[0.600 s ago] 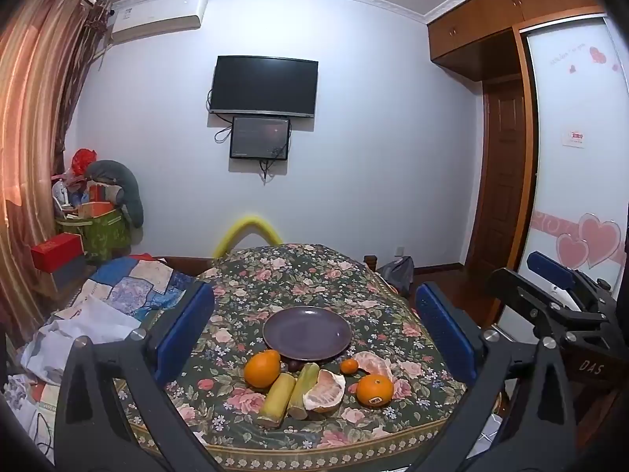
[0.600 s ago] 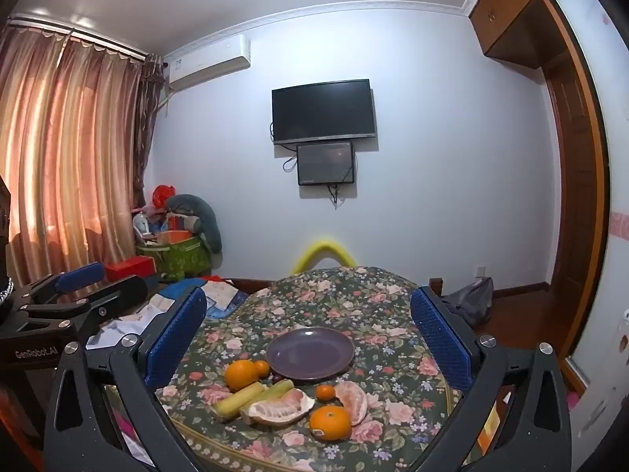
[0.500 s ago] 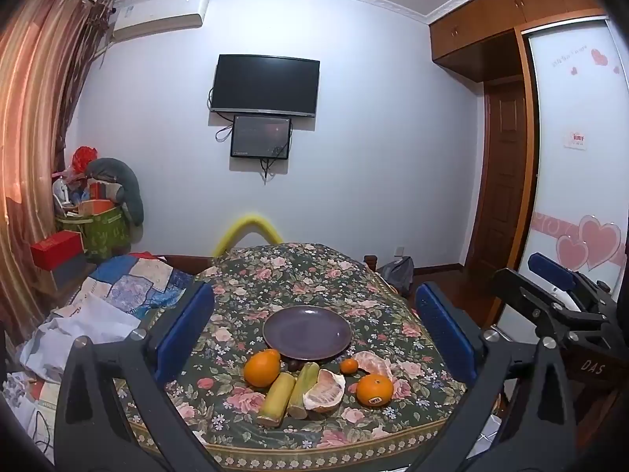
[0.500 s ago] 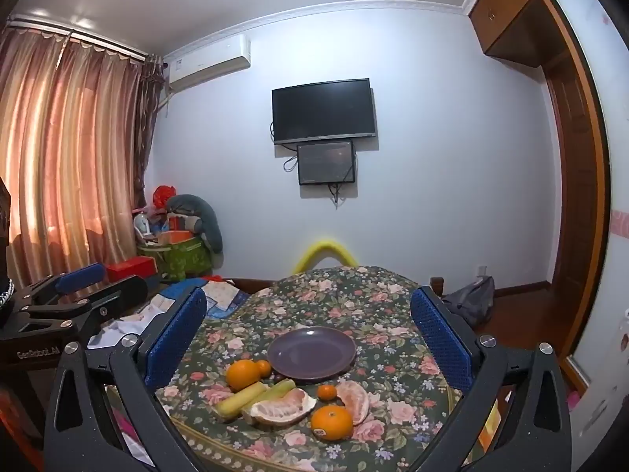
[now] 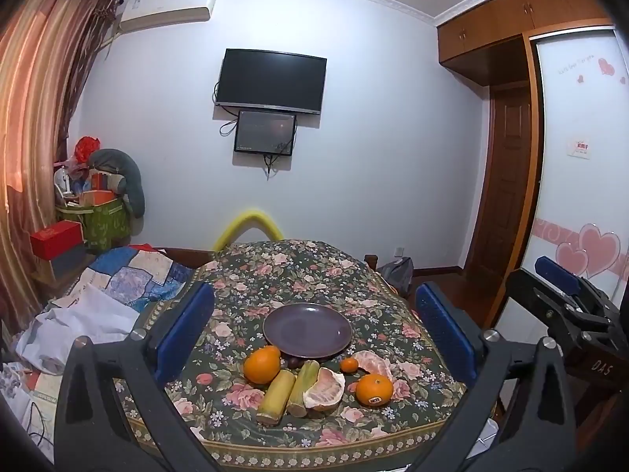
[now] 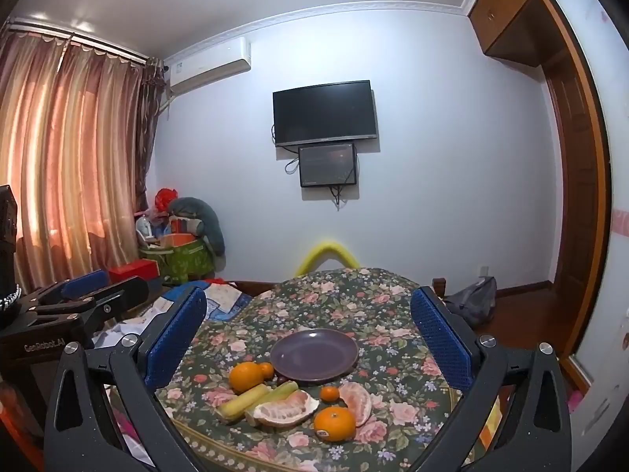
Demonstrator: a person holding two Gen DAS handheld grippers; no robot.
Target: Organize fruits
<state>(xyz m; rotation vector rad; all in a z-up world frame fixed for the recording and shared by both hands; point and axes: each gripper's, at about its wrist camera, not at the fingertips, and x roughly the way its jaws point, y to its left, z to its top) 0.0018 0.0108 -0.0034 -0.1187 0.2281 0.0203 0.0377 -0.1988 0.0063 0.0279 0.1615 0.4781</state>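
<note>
Where the pinkish curtains (image 6: 67,165) hang down the left wall, a white air conditioner (image 6: 208,65) sits high beside them, and below stand a red box (image 6: 133,270) and a green bag (image 6: 182,261) stuffed with odds and ends, a grey cushion (image 6: 204,216) draped over it. A patchwork quilt (image 5: 129,279) and white cloth (image 5: 82,322) lie heaped to the left of the table. The table itself wears a dark floral tablecloth (image 5: 298,271), a yellow foam arc (image 5: 247,226) rising behind its far edge. On the pale back wall hang a black television (image 5: 271,80) and a smaller screen (image 5: 265,132) just under it. Further right come a wooden door (image 5: 507,192), overhead wooden cabinets (image 5: 519,15) and a white wardrobe panel with pink hearts (image 5: 589,247). A purple plate (image 5: 307,329) lies bare on the cloth, and the fruit is spread just in front of it, from left to right: a large orange (image 5: 262,364), two sugarcane pieces (image 5: 291,389) side by side, a pomelo half (image 5: 324,389) touching them, a small tangerine (image 5: 348,364), a peeled pomelo segment (image 5: 373,362) and a stickered orange (image 5: 374,390) nearest the table edge. The left gripper (image 5: 314,330) hovers short of the table, spread wide and holding nothing; the right gripper (image 6: 308,344) hangs beside it, likewise spread wide and bare.
</note>
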